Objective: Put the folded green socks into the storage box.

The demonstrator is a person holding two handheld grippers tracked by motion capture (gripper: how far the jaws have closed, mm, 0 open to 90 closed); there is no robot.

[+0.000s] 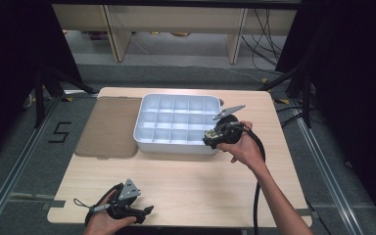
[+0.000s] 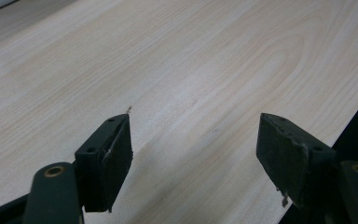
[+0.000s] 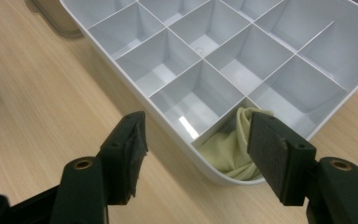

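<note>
Right gripper view: my right gripper (image 3: 196, 154) fingers, released, flank the crumpled pale-yellow cloth (image 3: 233, 149) at 1 o'clock, deposited in the white plastic compartment tray (image 3: 135, 93); left gripper (image 2: 193, 158) released, idle.

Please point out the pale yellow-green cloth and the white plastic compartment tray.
pale yellow-green cloth (image 3: 230, 149), right gripper view, on its crumpled middle.
white plastic compartment tray (image 1: 174, 145), high view, on its near outer wall.

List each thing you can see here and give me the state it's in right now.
Divided white tray: lid off, upright on the table.
Brown lid: lying flat left of the tray.
Pale cloth: crumpled in a near corner compartment.
Right claw: open, empty.
Left claw: open, empty, above bare tabletop.
</note>
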